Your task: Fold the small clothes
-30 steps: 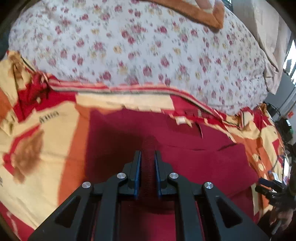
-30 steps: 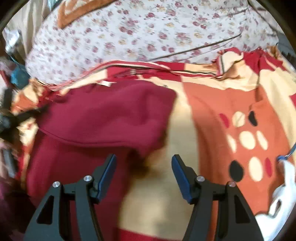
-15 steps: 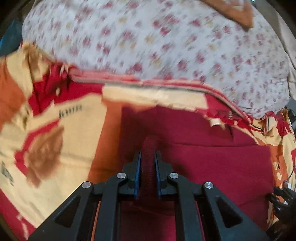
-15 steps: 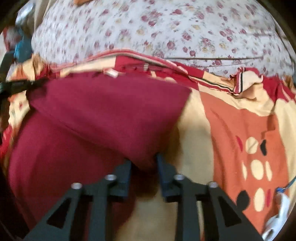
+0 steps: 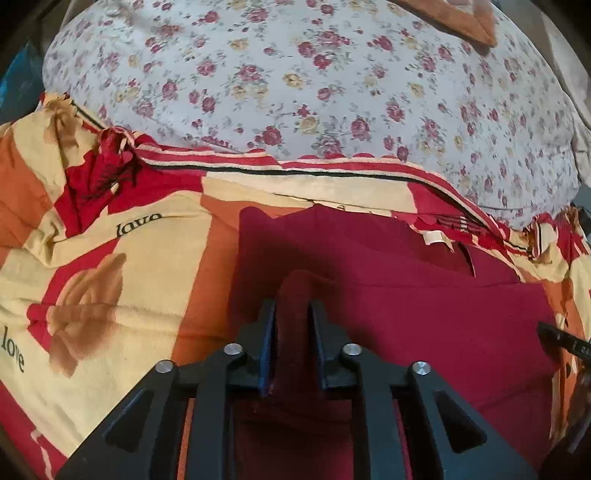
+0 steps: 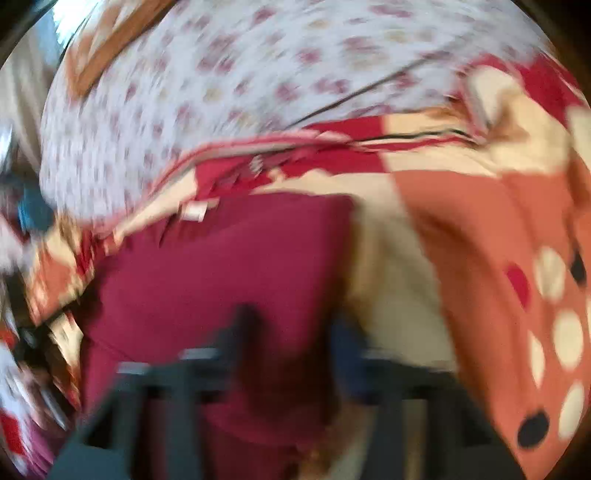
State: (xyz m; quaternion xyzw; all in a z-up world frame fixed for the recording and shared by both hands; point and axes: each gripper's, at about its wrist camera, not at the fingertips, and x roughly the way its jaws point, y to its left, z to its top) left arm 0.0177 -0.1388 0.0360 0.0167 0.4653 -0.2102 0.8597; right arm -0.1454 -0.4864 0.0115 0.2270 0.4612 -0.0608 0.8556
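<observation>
A dark red garment (image 5: 424, 306) lies flat on the bed, its white label (image 5: 436, 236) at the far edge. My left gripper (image 5: 293, 314) is shut on a raised ridge of the garment's near left part. In the blurred right wrist view the same garment (image 6: 221, 258) fills the lower left. My right gripper (image 6: 293, 332) sits over its near right corner, jaws closing, with bunched red cloth between the fingers. A dark tip of the right gripper (image 5: 561, 339) shows at the right edge of the left wrist view.
The garment rests on a red, cream and orange bedspread (image 5: 110, 295) printed with "love". Behind it bulges a white floral quilt (image 5: 314, 74). An orange-bordered cloth (image 5: 472, 22) lies at the far right on top of the quilt.
My right gripper slid left over the garment's corner and closed its fingers on the cloth. The left gripper kept its hold and sank a little toward the bed.
</observation>
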